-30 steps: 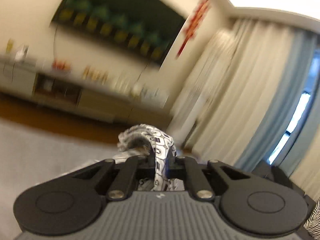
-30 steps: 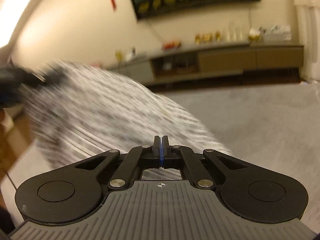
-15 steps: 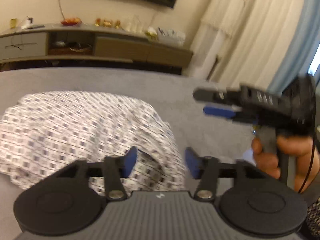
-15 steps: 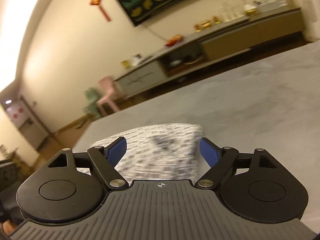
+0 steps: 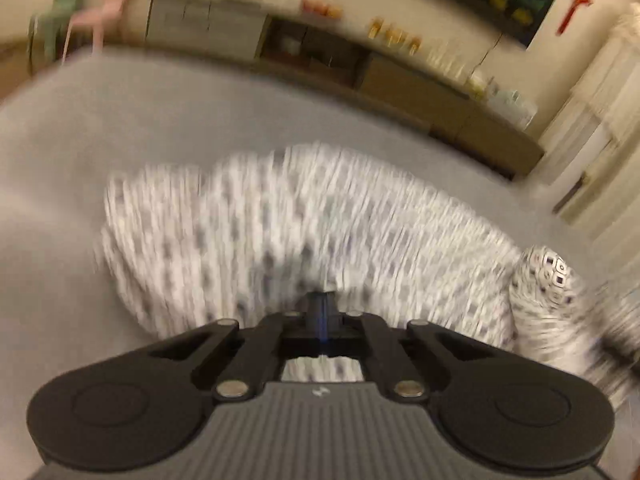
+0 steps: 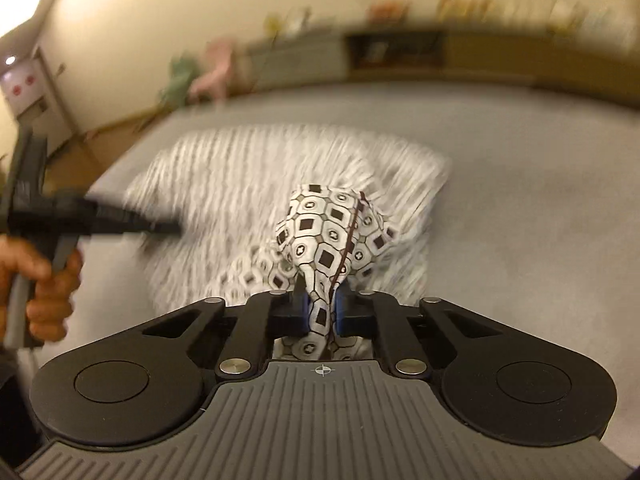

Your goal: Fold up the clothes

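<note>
Here, closest to me, my right gripper point(image 6: 322, 312) is clamped on a bunched fold of the patterned garment point(image 6: 328, 240), white cloth printed with dark squares in hexagon outlines, which rises in a peak just past the blue pads. My left gripper point(image 5: 322, 312) has its pads pressed together; whether any cloth is caught between them I cannot tell, since the frame is blurred, though the garment lies right against its tips. In the right wrist view, my left hand point(image 6: 38, 284) holds that gripper's handle to the left of the garment. The rest of the garment spreads out flat beyond the raised fold, resting on the grey bed point(image 6: 520, 160). Beyond the garment, past the bed's far edge, a long low sideboard point(image 5: 400, 76) stands against the cream wall. Left of the sideboard are a pink chair point(image 5: 108, 4) and a green one, both blurred.
</note>
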{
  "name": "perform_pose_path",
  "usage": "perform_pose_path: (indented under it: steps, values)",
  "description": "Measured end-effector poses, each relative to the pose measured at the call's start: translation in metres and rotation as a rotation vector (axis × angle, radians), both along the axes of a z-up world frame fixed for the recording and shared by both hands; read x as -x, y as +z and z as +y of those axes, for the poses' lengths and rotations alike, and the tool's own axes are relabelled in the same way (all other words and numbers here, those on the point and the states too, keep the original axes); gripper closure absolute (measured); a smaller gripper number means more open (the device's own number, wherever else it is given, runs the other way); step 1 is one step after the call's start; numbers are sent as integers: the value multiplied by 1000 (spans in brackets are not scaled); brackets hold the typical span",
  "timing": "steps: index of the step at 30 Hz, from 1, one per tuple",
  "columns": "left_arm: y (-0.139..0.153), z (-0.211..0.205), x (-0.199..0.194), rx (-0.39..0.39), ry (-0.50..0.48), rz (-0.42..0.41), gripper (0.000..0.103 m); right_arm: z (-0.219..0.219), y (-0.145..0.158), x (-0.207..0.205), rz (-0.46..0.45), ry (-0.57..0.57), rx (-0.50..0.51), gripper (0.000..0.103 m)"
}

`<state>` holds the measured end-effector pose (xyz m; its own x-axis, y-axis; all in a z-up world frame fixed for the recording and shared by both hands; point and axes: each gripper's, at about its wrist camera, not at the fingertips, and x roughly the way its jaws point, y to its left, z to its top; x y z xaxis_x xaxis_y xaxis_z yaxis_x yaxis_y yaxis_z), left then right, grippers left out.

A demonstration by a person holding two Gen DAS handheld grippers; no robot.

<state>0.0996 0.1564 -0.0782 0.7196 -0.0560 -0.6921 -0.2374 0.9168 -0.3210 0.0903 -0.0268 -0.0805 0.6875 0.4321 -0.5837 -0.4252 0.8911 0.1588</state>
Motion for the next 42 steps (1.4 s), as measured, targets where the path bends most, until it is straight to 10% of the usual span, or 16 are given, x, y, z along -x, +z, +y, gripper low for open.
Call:
perform_pose_path:
  steps: [3,7,11,14,16,23,29,42]
  values:
    - [44,13,21,59,40,-165,103,-54,57,17,-218,-179,-47,101]
    - [44,32,30,91,71,-110,100,-119,42,-6,-101,-388,-32,99]
    - [-6,65,30,86,158,19,72,-145,1,-29,108,-479,-5,78]
    - [-21,87,30,149,200,53,48,-144,14,-18,33,-499,-73,37]
    - [-26,92,24,195,198,49,48,-134,23,-12,-19,-466,-77,30]
    - [-42,102,-14,347,146,3,68,-106,7,-20,73,-330,-51,30]
    - [-49,101,10,401,225,-3,45,-109,7,-19,89,-303,-42,29]
    - [-72,102,-11,565,178,-43,55,-95,0,-18,79,-269,24,28]
